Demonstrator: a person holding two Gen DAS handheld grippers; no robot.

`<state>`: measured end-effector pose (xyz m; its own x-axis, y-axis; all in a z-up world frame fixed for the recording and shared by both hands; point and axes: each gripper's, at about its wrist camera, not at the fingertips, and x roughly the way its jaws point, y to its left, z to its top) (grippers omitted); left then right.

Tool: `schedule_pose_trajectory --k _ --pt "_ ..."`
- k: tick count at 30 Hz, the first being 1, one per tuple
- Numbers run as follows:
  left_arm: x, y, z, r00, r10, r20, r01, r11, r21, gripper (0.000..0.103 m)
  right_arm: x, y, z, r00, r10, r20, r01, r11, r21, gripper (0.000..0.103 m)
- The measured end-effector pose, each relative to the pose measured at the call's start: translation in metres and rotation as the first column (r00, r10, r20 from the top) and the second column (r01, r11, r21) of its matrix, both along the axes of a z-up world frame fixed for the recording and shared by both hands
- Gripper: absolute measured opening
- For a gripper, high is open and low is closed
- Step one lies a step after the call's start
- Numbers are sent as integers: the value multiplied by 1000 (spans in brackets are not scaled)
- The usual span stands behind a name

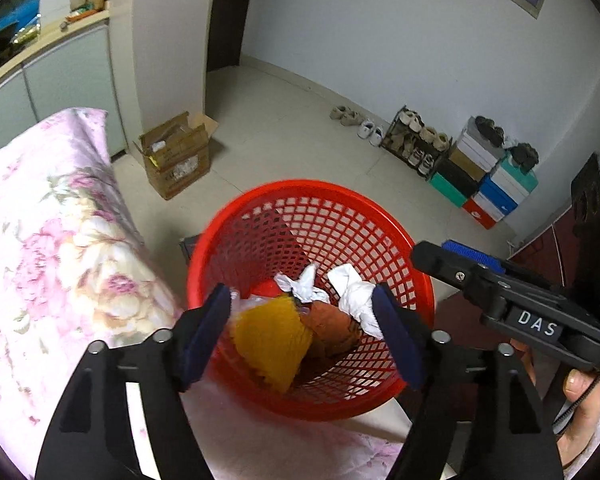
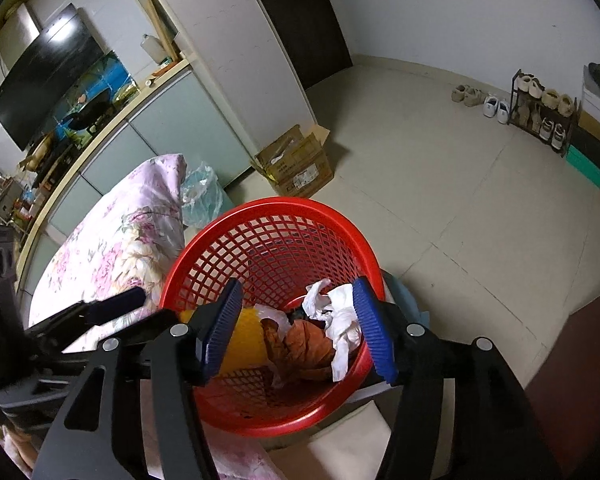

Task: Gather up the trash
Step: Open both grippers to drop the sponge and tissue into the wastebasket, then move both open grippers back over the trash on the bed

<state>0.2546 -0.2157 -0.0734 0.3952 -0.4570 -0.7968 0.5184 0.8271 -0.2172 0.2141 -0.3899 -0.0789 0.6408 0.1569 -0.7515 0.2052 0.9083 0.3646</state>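
A red mesh basket [image 1: 300,186] [image 2: 276,202] sits beside the bed, directly below both grippers. Inside it lie a yellow crumpled wrapper [image 1: 272,340] [image 2: 248,340], an orange-brown scrap [image 1: 332,324] [image 2: 308,340] and white tissues [image 1: 356,296] [image 2: 340,320]. My left gripper [image 1: 302,336] hangs over the basket mouth with its blue pads wide apart and nothing between them. My right gripper [image 2: 298,320] is also open above the trash, empty. Each gripper shows in the other's view: the right gripper [image 1: 432,250] at the basket's right rim, the left gripper [image 2: 128,300] at its left rim.
A pink floral quilt [image 1: 60,240] [image 2: 132,232] borders the basket on the left. On the tiled floor behind stand an open cardboard box [image 1: 176,156] [image 2: 300,164], a shoe rack [image 1: 416,140] and stacked shoe boxes [image 1: 488,184]. A hand [image 1: 580,392] holds the right gripper.
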Motion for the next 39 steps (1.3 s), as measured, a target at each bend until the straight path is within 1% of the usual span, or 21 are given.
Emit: schedule_pose_trajectory --k 1,6,10,12,17,20,24,30,35,39 --pt "-2 4 5 1000 9 16 -9 1000 1 75 -2 1 2 1000 -3 3 3 1000 -6 56" --pt "-15 25 27 994 57 93 -58 998 16 77 -14 10 12 999 2 43 0 999 -46 58" --pt "-26 40 40 987 95 129 -97 995 11 78 -25 23 22 995 24 92 -18 997 -69 64" --pt "-32 49 46 981 119 153 -122 992 12 79 -32 34 29 991 50 124 -39 995 -89 65" --pt "-46 64 54 966 157 206 -168 985 37 80 -43 66 45 971 135 195 -111 985 -130 72" --pt "-54 77 58 954 189 233 -206 977 52 80 -44 82 53 959 182 217 -154 978 -137 74" --pt "-62 103 59 938 249 241 -270 961 56 80 -42 105 57 945 234 227 -204 968 -148 75" --pt "-70 142 58 918 319 234 -342 937 64 80 -37 136 55 933 291 212 -263 953 -151 75" --pt "-80 184 63 893 382 239 -405 912 58 80 -34 161 54 918 344 198 -317 936 -155 75" --pt "-82 219 71 864 442 241 -465 884 49 80 -32 177 56 906 373 201 -346 925 -157 75"
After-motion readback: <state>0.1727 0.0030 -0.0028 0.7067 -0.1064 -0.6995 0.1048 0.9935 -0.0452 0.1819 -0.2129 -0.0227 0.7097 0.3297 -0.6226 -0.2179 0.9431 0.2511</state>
